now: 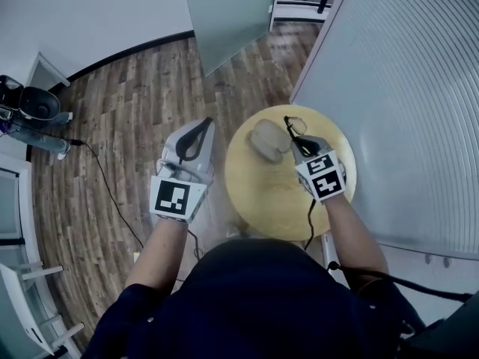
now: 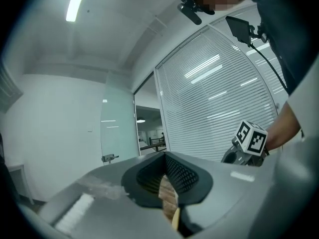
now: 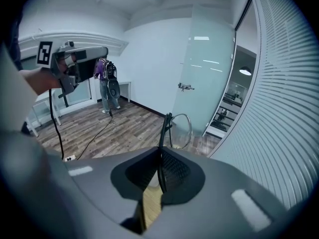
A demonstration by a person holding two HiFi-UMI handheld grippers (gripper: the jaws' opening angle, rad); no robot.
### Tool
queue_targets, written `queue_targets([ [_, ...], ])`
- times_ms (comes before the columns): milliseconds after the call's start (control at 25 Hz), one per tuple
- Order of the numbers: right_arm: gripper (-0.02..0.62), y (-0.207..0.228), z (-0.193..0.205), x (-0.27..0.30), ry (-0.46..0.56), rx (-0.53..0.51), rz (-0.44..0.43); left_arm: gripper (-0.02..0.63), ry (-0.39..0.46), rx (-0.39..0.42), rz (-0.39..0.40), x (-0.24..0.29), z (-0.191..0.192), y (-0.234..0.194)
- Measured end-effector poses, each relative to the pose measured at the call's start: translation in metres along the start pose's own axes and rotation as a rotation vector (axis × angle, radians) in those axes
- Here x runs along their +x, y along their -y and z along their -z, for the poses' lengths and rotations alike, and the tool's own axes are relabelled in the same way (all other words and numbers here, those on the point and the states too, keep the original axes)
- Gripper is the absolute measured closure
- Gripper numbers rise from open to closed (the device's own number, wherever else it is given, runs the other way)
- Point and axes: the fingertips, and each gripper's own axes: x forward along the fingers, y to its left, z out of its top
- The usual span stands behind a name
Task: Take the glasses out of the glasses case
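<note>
A beige glasses case lies on the round yellow table, toward its far side. My right gripper hovers just right of the case, shut on the dark arm of the thin-rimmed glasses, which are lifted clear of the case. In the right gripper view the glasses stick up from between the jaws of the right gripper, one round lens showing. My left gripper hangs over the floor left of the table, shut and holding nothing; in the left gripper view only floor shows through its slit.
A slatted blind wall runs close along the table's right side. A frosted glass door stands beyond. A black cable trails over the wooden floor at left, near white furniture.
</note>
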Motion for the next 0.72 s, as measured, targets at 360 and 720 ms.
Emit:
queue_targets([
  [360,0.566,-0.007,-0.017,-0.042,0.086,0.022,0.032,0.600,0.032,0.076,0.045,-0.011,-0.035,0.005],
  [720,0.566,0.007,-0.037,-0.087,0.131,0.029,0.074,0.600,0.087,0.106,0.037,-0.015,-0.066,0.007],
])
